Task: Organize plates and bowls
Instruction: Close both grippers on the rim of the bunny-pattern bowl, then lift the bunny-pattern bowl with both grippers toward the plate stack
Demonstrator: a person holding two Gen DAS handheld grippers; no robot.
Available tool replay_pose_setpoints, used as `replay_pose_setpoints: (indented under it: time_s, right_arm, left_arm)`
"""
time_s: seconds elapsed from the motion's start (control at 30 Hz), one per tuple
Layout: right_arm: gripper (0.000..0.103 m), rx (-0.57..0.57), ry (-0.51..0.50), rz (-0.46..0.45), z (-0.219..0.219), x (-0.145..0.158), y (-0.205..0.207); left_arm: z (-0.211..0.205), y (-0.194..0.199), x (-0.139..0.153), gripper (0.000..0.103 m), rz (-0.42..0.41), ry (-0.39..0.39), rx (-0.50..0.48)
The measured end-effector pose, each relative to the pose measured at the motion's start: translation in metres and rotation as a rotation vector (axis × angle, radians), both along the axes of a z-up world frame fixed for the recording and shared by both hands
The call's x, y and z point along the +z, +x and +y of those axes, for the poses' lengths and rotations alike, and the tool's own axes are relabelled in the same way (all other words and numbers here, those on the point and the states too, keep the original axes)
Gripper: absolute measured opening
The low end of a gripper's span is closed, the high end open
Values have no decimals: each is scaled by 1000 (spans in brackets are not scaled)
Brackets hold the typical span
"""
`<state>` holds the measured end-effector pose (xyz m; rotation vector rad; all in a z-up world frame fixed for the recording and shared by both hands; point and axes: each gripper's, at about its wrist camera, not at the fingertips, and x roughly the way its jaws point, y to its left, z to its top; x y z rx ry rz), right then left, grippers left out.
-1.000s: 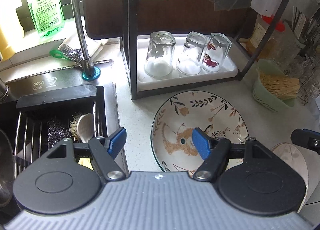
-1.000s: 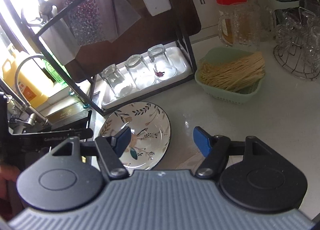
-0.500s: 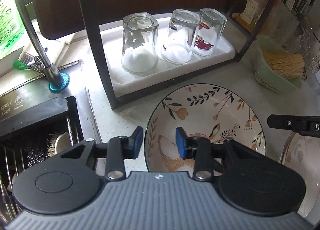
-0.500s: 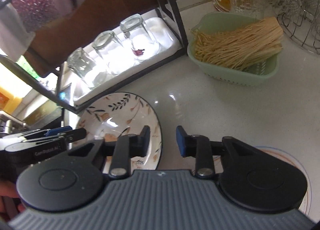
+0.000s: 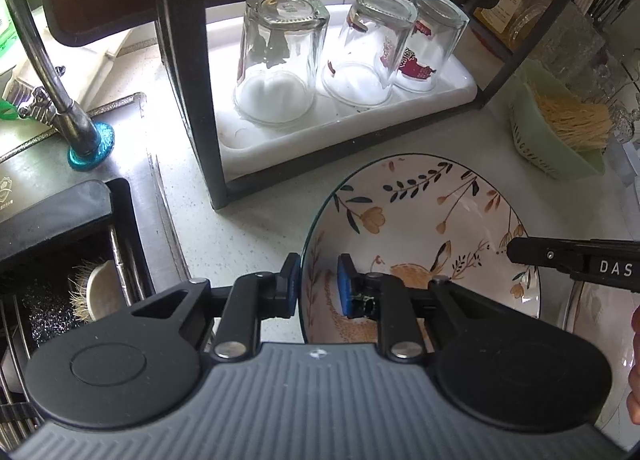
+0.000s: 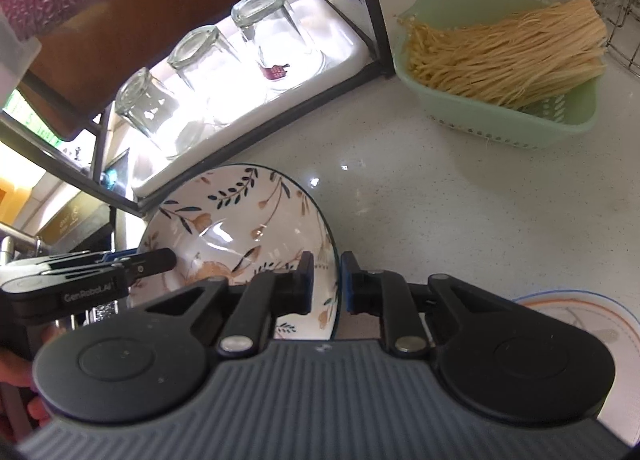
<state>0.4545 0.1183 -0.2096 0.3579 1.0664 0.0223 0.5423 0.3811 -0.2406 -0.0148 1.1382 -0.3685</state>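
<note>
A floral bowl (image 5: pixel 420 228) with a fox picture sits on the pale counter in front of the rack; it also shows in the right wrist view (image 6: pixel 240 228). My left gripper (image 5: pixel 318 288) is shut on the bowl's left rim, one pad outside, one inside. My right gripper (image 6: pixel 325 284) is shut on the bowl's right rim; its black fingers (image 5: pixel 572 258) reach over the rim in the left wrist view. A flat plate (image 6: pixel 600 320) with an orange and blue ring lies at the right, partly hidden by my right gripper.
A black rack holds a white tray (image 5: pixel 460 94) with three upturned glasses (image 5: pixel 280 60). A green colander of dry noodles (image 6: pixel 504 72) stands at the right. The sink (image 5: pixel 60 280) with faucet (image 5: pixel 52 72) and brush is at the left. Glassware stands at the far right.
Both grippers moved down and forward to the bowl and closed from wide open onto its opposite rims.
</note>
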Motion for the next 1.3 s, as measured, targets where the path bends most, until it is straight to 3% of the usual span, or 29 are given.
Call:
replay_pose_setpoints:
  time_s: [0.2,0.3,0.47,0.8,1.13,1.3]
  right_arm:
    - [18,26,36,-17,-4,-4,-1]
    - [18,9,101,2,-13,-8,2]
    - [18,49,125,14,-12,-2,3]
    - [18,26,161,-20,-30,21,-5]
    - [18,9,192,-63,-55,54,-45]
    - [18,1,220,-82,-72,65,-71]
  left_arm:
    - [6,-4,-2,24,-16,-44,-19]
    - [11,-1,-2,24,-1,-76,-52]
    - [21,5,0,24,52,-111,-20]
    - [23,-13,20,24,71,-195,15]
    - [21,-52,50,24,41,-375,46]
    - [4,-79,65,24,14,-380,39]
